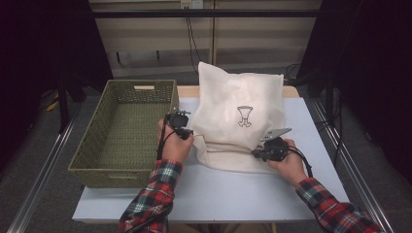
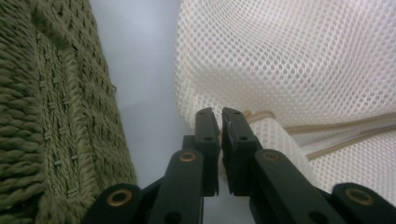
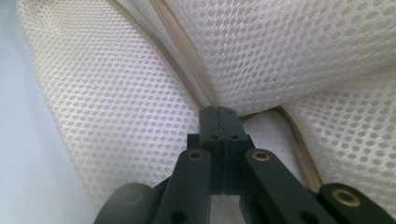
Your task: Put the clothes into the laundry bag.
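High view has the white mesh bag (image 1: 240,116) sitting upright in the middle of the pale table (image 1: 214,194), just right of the green woven basket (image 1: 124,131); the left gripper (image 1: 187,132) is at the bag's lower left edge, the right gripper (image 1: 260,153) at its lower right, near the front fold. Left gripper view: jaws almost together, pinching the bag's mesh edge beside a beige cord (image 2: 345,126), basket wall alongside; right gripper view: jaws fully pressed together at the beige zipper seam (image 3: 187,70), whether fabric sits between them I cannot tell.
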`<action>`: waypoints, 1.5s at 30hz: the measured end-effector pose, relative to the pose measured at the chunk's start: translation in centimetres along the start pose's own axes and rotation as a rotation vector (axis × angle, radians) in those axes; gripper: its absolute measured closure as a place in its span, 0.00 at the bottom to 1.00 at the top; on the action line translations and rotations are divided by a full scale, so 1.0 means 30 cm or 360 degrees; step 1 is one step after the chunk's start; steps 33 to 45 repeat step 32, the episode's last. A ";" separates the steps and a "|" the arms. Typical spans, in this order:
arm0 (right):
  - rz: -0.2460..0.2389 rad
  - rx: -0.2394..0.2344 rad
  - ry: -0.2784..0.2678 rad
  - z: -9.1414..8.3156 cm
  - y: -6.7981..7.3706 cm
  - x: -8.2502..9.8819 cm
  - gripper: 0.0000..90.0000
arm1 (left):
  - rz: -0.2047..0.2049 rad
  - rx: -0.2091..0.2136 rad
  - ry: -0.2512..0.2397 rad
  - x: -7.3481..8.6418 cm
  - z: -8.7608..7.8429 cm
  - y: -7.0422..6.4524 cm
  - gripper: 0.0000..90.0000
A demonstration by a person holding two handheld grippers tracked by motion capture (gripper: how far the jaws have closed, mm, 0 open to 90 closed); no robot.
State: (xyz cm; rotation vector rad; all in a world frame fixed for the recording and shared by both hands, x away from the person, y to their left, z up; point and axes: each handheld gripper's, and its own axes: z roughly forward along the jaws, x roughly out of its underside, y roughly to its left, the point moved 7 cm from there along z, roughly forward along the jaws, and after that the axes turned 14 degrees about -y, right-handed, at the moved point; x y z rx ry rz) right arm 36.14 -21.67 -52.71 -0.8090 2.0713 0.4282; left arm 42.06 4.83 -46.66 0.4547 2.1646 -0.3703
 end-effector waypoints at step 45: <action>0.0057 0.0104 -0.0351 -0.079 -0.042 -0.113 0.27 | -0.0032 0.0290 -0.0316 -0.111 -0.011 -0.081 0.25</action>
